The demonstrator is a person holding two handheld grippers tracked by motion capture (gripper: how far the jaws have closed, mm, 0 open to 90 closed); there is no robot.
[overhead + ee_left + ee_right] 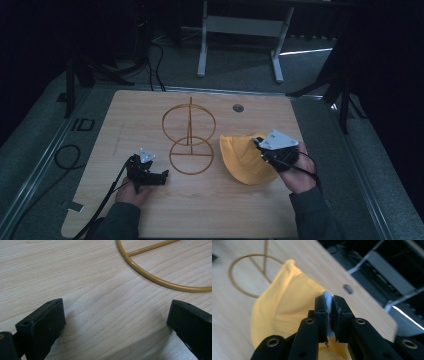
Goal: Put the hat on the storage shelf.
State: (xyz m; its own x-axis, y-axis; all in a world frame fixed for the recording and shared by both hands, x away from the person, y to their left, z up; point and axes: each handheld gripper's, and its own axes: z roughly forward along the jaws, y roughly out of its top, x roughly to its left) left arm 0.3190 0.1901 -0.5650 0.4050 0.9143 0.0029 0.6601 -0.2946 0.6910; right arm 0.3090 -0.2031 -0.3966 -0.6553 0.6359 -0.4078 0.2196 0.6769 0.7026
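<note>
A yellow cap (240,157) lies right of centre on the wooden table (225,210). My right gripper (260,145) is shut on its right edge. In the right gripper view the jaws (329,300) pinch a pale strip of the cap (287,297), and the yellow cloth hangs away beyond them. A gold wire stand (189,135), with an upright ring over a flat base ring, stands at the table's middle. My left gripper (162,176) rests low by the base ring's near left side. It stands open (115,312) with bare wood between its fingers, and the ring (155,277) curves just beyond.
A round hole (238,108) sits in the table near its far edge, behind the cap. Black cables (65,155) lie on the floor at the left. A white desk frame (240,30) stands beyond the table.
</note>
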